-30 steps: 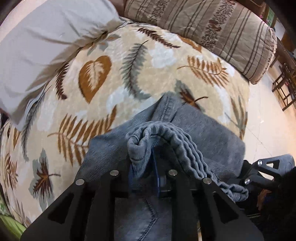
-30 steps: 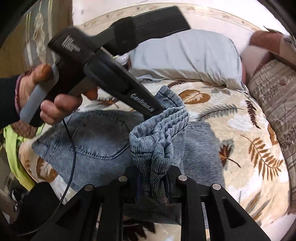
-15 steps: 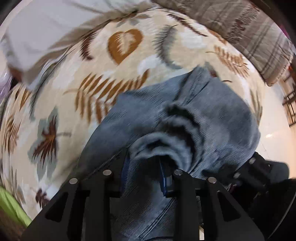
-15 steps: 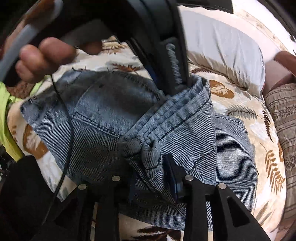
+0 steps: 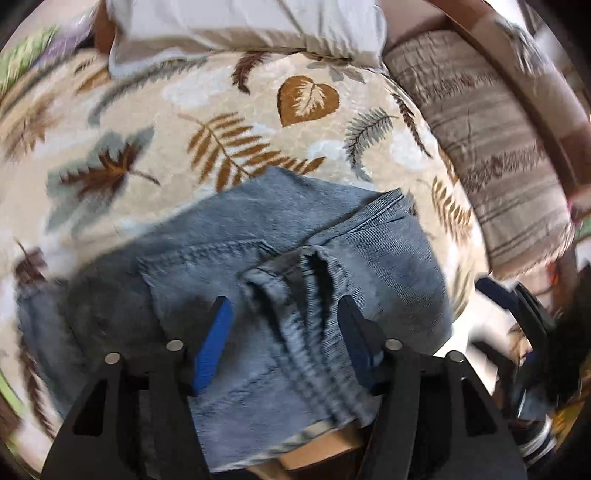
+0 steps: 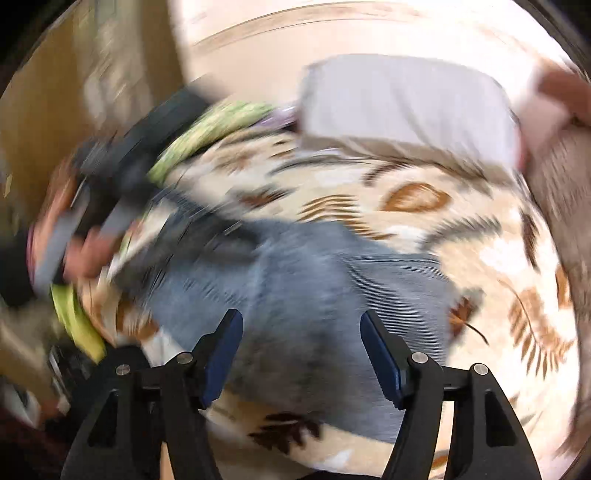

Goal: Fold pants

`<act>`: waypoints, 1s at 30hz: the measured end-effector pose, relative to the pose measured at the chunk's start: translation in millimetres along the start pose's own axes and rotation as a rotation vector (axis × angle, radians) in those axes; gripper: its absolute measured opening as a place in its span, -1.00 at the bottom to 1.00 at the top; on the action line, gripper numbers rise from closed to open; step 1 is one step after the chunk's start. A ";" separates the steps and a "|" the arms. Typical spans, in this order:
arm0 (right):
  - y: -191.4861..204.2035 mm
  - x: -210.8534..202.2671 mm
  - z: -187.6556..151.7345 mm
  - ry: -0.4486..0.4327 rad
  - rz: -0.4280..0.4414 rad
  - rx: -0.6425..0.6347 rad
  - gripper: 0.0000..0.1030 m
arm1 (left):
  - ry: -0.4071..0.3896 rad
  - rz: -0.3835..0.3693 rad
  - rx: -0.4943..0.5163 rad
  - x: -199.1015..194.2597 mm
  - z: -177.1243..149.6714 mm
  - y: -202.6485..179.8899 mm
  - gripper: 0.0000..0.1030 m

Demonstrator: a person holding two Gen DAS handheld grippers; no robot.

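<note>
The blue denim pants [image 5: 295, 236] lie folded in a flat pile on the leaf-patterned bedspread [image 5: 221, 110]. My left gripper [image 5: 284, 332] hovers just over their near edge. Its jaws are opening, and a ridge of seamed denim runs between the blue pads [image 5: 214, 339] without being pressed. In the blurred right wrist view the pants [image 6: 314, 280] spread out below my right gripper [image 6: 301, 347]. Its jaws are opening too, with nothing pinched between them. A hand [image 6: 85, 254] holds the left gripper [image 6: 122, 173] at the left of that view.
A grey pillow [image 5: 240, 22] lies at the head of the bed, also seen as the pillow [image 6: 406, 107]. A brown striped quilt [image 5: 498, 147] is rolled along the right side. Green cloth [image 6: 207, 129] lies at the left edge. Wooden bed frame [image 5: 317, 450] shows below the pants.
Both grippers have let go of the bunched waistband, which now lies on the pile. Both have opened and pulled back, and the left one has rolled.
</note>
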State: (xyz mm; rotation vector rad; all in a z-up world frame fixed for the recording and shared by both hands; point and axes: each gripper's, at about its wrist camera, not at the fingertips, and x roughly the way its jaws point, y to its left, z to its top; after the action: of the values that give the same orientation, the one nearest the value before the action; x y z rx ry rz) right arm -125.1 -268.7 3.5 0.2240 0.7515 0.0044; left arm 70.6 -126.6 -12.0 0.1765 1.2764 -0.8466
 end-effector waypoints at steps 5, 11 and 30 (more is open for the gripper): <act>-97.5 26.6 16.4 0.027 0.051 0.337 0.31 | 0.056 -0.046 -0.168 31.5 -8.4 7.1 0.16; -139.1 71.3 24.7 0.101 0.091 0.459 0.31 | 0.049 -0.110 -0.246 39.0 -3.3 0.9 0.38; -156.9 86.7 33.2 0.073 0.061 0.341 -0.83 | -0.034 -0.037 -0.187 54.1 34.4 -34.7 -0.63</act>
State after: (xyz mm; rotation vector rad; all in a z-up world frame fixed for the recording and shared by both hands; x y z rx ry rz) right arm -51.1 -421.2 -63.6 0.5739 0.8158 -0.0585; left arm 77.0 -194.5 -37.7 -0.0104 1.3224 -0.7533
